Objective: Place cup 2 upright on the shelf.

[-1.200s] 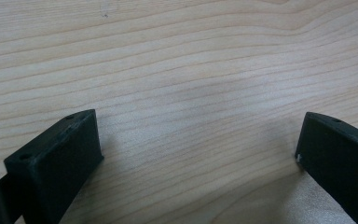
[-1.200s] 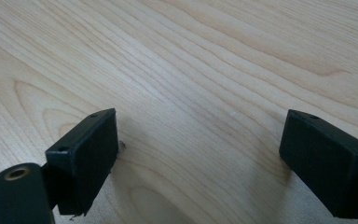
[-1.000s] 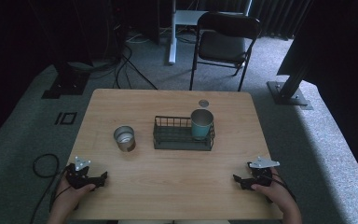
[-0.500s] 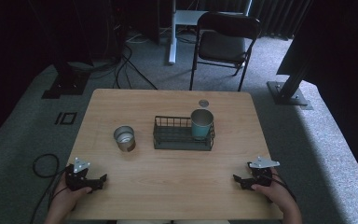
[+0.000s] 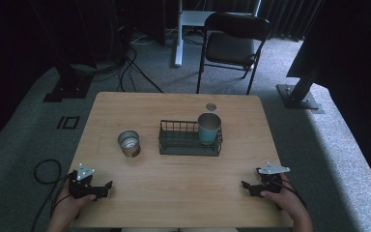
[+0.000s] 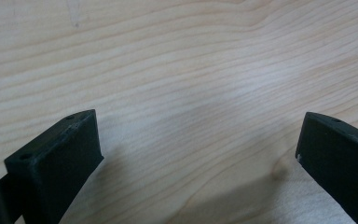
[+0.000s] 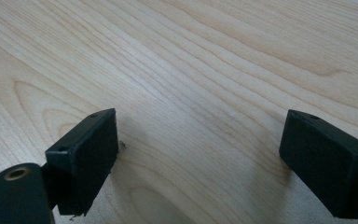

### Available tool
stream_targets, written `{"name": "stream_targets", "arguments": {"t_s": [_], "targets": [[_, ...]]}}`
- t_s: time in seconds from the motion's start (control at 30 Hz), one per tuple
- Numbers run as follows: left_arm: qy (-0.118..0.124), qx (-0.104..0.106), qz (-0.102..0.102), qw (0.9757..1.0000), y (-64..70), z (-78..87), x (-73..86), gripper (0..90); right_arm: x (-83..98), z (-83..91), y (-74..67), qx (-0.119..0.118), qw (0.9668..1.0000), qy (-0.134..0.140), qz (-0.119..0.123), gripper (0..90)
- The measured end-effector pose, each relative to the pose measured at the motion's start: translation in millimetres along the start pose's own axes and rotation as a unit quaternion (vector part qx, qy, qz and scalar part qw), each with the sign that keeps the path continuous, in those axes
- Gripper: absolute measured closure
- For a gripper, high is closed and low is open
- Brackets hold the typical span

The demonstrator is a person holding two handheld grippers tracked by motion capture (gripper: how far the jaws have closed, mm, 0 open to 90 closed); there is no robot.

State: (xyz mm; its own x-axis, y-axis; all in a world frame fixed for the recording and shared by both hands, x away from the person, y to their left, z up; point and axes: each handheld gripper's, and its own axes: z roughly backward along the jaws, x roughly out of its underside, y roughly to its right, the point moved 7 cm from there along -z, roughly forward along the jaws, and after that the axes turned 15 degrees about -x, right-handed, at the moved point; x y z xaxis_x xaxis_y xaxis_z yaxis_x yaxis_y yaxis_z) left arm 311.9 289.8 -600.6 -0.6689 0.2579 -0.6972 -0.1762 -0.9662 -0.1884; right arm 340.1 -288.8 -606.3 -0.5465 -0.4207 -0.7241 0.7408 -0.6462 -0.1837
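Almost nothing has changed since a moment ago: both hands rest in the same places near the front edge of the table (image 5: pixel 183 193), and no cup has moved. The left gripper (image 5: pixel 107 185) sits at about 8 o'clock on the table, and the right gripper (image 5: pixel 244 184) at about 4 o'clock. In both gripper views the black jaws stand wide apart with only bare wood between them, so neither one holds anything. The nearest thing to grab is the silver cup (image 5: pixel 129 143), standing upright at about 10 o'clock, just left of the wire basket (image 5: pixel 188 147). A teal cup (image 5: pixel 208 128) already stands in the basket's right end. It looks like the work has not started, and the silver cup is likely next.
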Motion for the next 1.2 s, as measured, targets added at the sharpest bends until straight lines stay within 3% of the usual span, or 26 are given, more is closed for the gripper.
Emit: {"name": "stream_targets", "arguments": {"t_s": [0.33,0.67,0.73,1.2], "targets": [[0.012,0.011,-0.011,0.9998,7.9,-1.4,-15.5,0.6,0.0,0.0,0.0,0.000,1.0000,0.000,0.000,11.3],[0.033,0.021,-0.008,0.9992,12.2,-2.4,-36.0,0.6,0.0,0.0,0.0,0.000,1.0000,0.000,0.000,11.3],[0.051,0.026,-0.008,0.9983,14.9,-2.4,-47.3,0.6,0.0,0.0,0.0,0.000,1.0000,0.000,0.000,11.3],[0.091,0.028,-0.010,0.9954,18.7,-3.0,-72.4,0.6,0.0,0.0,0.0,0.000,1.0000,0.000,0.000,11.3]]}}
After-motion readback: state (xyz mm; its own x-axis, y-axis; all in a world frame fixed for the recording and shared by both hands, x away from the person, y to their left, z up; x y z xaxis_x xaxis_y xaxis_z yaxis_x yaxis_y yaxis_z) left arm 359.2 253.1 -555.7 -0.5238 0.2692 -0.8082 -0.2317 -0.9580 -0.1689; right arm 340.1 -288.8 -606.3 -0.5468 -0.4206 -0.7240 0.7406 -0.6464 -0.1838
